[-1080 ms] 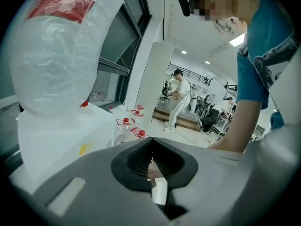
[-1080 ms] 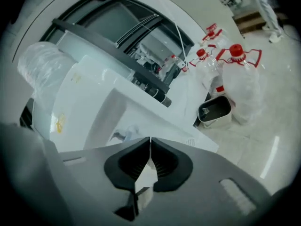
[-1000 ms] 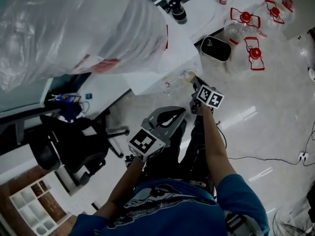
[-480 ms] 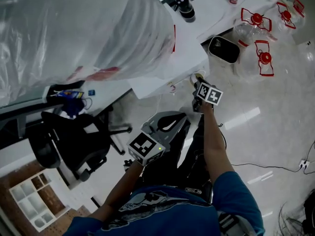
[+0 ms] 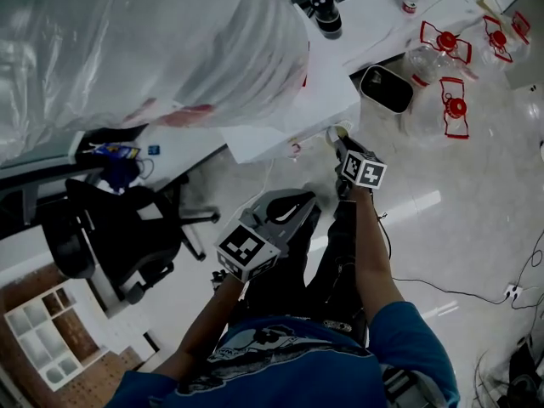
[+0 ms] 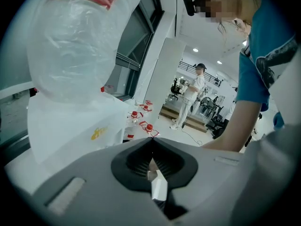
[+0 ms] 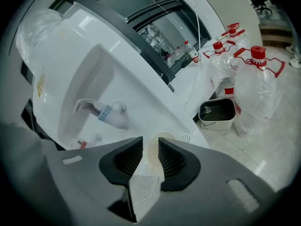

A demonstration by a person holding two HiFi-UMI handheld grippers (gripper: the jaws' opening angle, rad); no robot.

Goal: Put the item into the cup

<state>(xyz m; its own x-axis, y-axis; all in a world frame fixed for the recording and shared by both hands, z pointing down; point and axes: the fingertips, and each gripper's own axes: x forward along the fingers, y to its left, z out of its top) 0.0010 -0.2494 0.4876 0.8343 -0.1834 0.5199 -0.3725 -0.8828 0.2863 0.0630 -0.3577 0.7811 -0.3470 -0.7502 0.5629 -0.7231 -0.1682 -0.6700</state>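
Observation:
A cream paper cup (image 7: 156, 147) stands on the white dispenser's ledge (image 7: 188, 126), in the gap between the jaws of my right gripper (image 7: 150, 144). Those jaws are opening and the pads stand clear of the cup's wall. In the head view the cup (image 5: 337, 132) sits just beyond the right gripper (image 5: 342, 145). My left gripper (image 6: 151, 141) is shut at its tips, and a small white and tan item (image 6: 157, 182) is pinched in the hollow between its pads. It hangs lower, in front of the person's legs, in the head view (image 5: 308, 202).
The dispenser has white taps (image 7: 106, 113) and carries a large bag-wrapped bottle (image 5: 153, 49). Empty jugs with red caps (image 7: 256, 88) and a grey bin (image 7: 217, 113) stand on the floor to the right. A black office chair (image 5: 119, 236) is at the left.
The right gripper stays at the cup by the dispenser's ledge. The left gripper has barely moved. The head view has shifted a little.

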